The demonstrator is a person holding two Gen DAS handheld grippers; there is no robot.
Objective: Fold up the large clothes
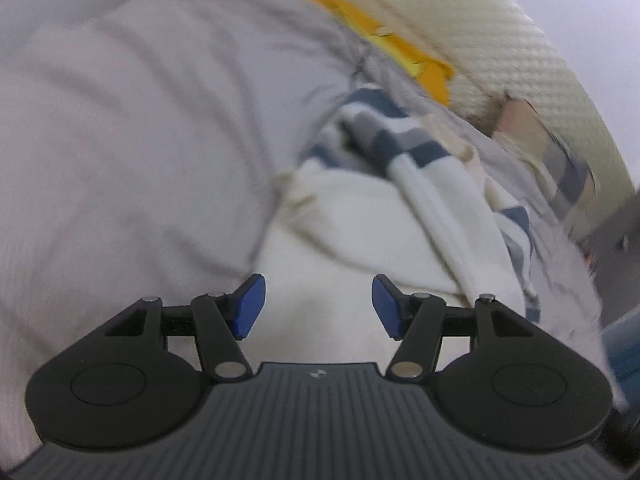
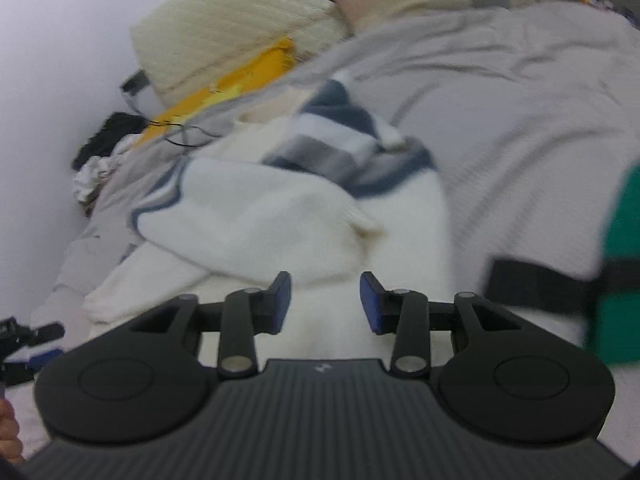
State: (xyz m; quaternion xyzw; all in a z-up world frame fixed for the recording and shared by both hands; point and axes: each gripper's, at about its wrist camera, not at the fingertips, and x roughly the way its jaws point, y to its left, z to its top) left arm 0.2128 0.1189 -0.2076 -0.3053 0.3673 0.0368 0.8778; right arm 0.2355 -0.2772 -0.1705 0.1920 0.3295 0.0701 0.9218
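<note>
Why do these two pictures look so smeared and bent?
Left wrist view: the sweater and bedspread are streaked with motion blur, while the left gripper is sharp; the fisheye lens bows the pillow. Right wrist view: the same, cloth smeared, right gripper crisp. Light is soft, without glare.

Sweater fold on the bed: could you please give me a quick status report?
Left gripper open, empty. Right gripper open, empty. Cream sweater with blue-grey stripes lies rumpled on grey bedspread, unfolded. Nothing blocking it.
</note>
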